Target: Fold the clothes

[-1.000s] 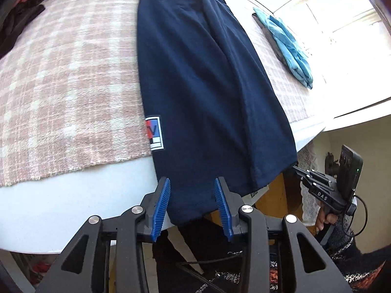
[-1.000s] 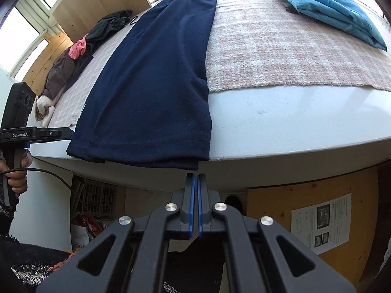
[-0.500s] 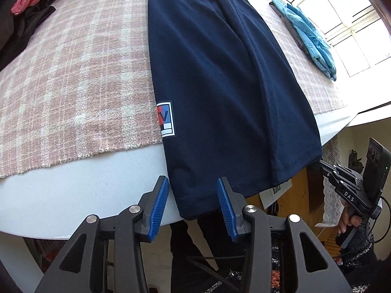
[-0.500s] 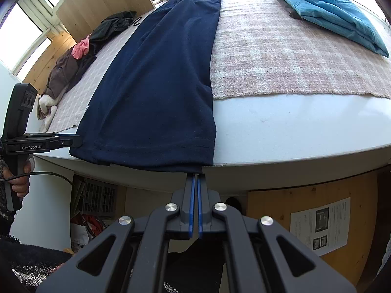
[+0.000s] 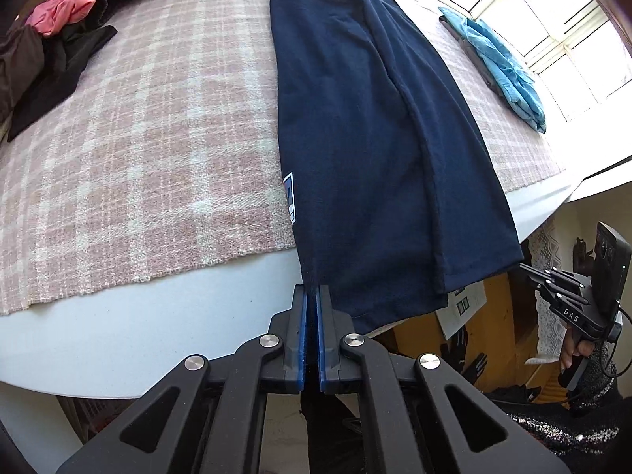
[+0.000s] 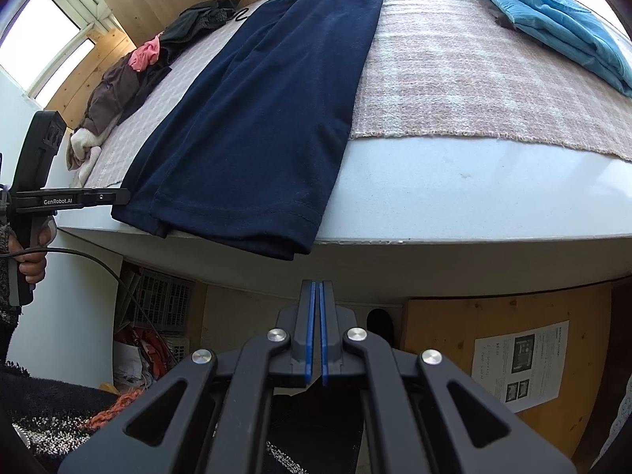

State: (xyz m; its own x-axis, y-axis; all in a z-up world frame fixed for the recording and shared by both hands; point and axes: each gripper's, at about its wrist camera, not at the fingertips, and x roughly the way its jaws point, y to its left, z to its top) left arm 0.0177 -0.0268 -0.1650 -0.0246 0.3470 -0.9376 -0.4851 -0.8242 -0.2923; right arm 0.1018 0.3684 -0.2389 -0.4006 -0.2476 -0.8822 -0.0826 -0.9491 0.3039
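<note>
Hem corner of navy garment [image 5: 367,126] hidden between pads of L gripper [image 5: 312,296], clamped on it at table [image 5: 130,316] edge. Garment laid lengthwise over plaid cloth [image 5: 150,126], hem overhanging. R gripper [image 6: 316,296] pressed together, empty, below edge, apart from hem. Blue folded pile [image 6: 561,19] far right; dark heap [image 5: 47,47] w/ pink far left.

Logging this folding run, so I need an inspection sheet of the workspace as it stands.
Surface: white table under a pink plaid cloth.
Job's things: navy garment laid lengthwise, hem overhanging the near edge.
Clutter: folded blue clothes; heap of dark and pink clothes.
Grippers: left gripper, jaws shut on the hem corner; right gripper shut, off the garment, below the table edge.
Cables: black cable from the left handle.
Surroundings: windows, wooden panel with a paper sheet.
</note>
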